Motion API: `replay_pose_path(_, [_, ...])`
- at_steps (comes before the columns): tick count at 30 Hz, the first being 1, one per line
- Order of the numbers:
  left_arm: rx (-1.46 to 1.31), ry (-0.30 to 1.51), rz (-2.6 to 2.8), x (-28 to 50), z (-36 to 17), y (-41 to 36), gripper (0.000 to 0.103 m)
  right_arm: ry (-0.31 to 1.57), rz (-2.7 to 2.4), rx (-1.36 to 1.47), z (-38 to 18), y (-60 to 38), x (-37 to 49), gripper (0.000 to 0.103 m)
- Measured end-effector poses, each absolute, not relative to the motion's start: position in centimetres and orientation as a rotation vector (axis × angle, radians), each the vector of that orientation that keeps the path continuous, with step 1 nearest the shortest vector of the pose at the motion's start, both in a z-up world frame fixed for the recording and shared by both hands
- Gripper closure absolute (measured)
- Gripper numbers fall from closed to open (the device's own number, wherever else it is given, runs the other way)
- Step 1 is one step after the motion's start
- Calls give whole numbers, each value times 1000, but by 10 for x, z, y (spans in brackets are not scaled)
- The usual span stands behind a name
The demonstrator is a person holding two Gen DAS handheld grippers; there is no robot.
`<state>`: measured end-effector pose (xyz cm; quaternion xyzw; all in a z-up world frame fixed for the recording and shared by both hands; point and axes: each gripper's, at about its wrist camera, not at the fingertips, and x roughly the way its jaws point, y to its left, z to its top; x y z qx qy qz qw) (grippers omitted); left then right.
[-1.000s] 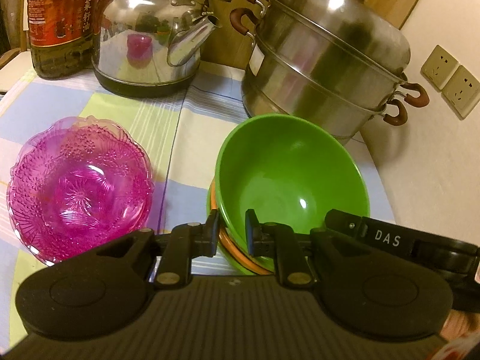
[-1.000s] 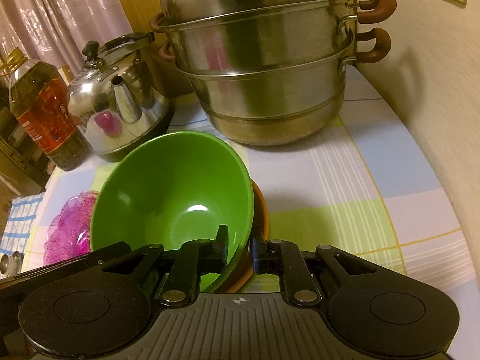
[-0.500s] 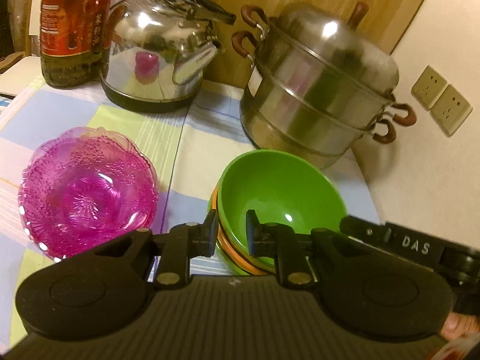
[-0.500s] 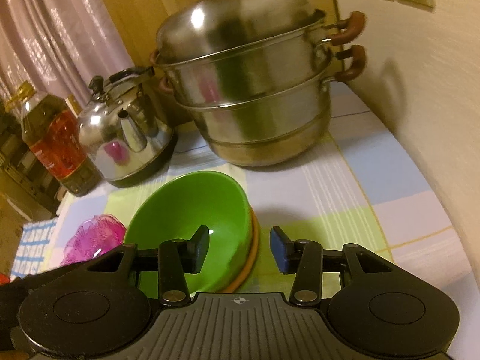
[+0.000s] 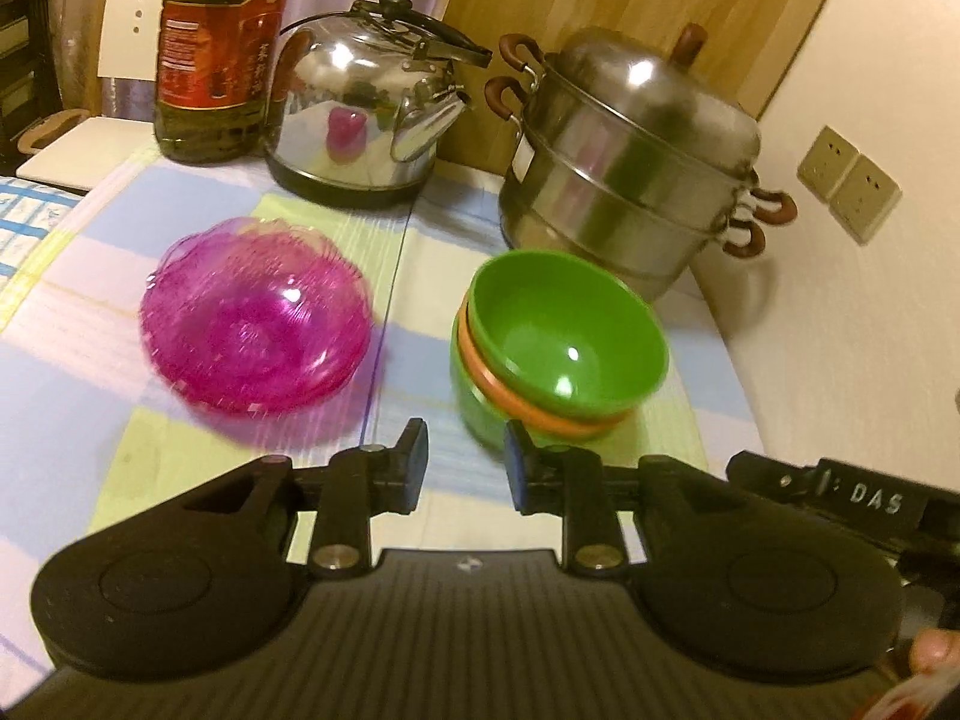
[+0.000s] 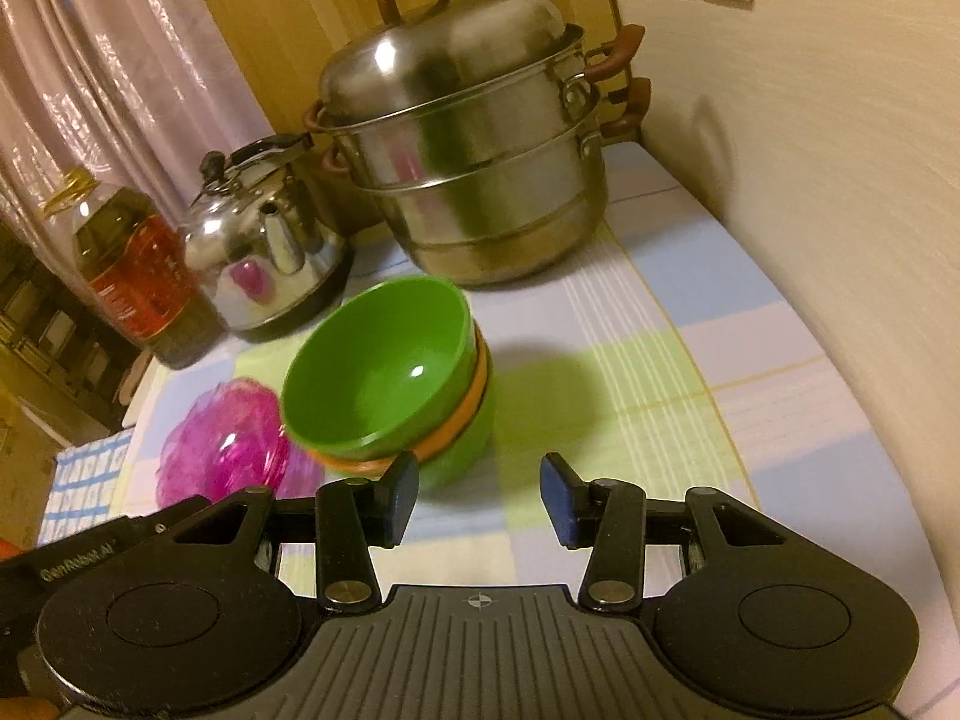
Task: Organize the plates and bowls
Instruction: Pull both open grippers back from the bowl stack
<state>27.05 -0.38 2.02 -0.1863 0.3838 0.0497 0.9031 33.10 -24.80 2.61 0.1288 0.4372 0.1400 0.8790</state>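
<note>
On my left claw (image 5: pixel 465 462) the jaws are opening, a narrow gap with nothing between them. My right claw (image 6: pixel 477 501) stands moderately wide and empty too.

For writing, I read "DAS" on the right claw's arm (image 5: pixel 864 501) where it crosses the left wrist view, and "GenRobot.AI" on the left claw's arm (image 6: pixel 78 564) in the right wrist view. The oil bottle (image 5: pixel 219 51) far ahead-left of my left claw carries a red label with Chinese characters; they are too blurred for me to read.

The stack of bowls (image 5: pixel 558 354) sits on the desk (image 5: pixel 78 372) just ahead of both claws, apart from the fingertips: a green bowl on top, an orange rim under it, another green bowl at the bottom. From the right claw it lies ahead and slightly left; from the left claw, ahead and slightly right. The pink glass bowl (image 5: pixel 255 330) rests ahead-left of the left claw, well apart from the stack.

Beyond the stack stand a steel steamer pot (image 6: pixel 474 150) and a steel kettle (image 5: pixel 366 102). Two wall sockets (image 5: pixel 849 183) are on the wall to the right. The desk's checked cloth is bare between the claws and the stack.
</note>
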Motion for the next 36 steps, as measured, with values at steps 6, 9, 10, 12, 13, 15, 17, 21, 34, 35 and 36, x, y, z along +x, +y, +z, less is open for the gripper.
replay_pose_path(6, [-345,797,125,234,25,-12,70,902,277,256,35,-253,289,58])
replay_pose_path(9, [-323,803,135,218,26,-15,69,901,271,258,36,-256,274,58])
replay_pose_path(10, [-315,802,141,212,26,-16,69,902,270,257,37,-256,269,58])
replay_pose_path(12, [-309,806,153,203,27,-17,68,901,268,252,38,-256,259,58])
replay_pose_path(13, [-307,807,154,200,26,-17,68,899,270,247,38,-257,255,58])
replay_pose_path(15, [-297,809,158,194,26,-16,67,897,274,238,38,-256,246,58])
replay_pose_path(17, [-294,809,163,189,26,-16,66,901,283,234,37,-254,240,58])
replay_pose_path(21, [-291,816,162,183,25,-14,66,916,292,232,33,-252,235,58])
replay_pose_path(34, [-345,818,120,193,27,-6,66,933,307,243,31,-248,240,58])
replay_pose_path(35, [-354,816,114,195,27,-5,66,933,306,245,31,-248,242,58])
replay_pose_path(36, [-361,816,107,199,27,-4,66,934,305,247,30,-248,244,58])
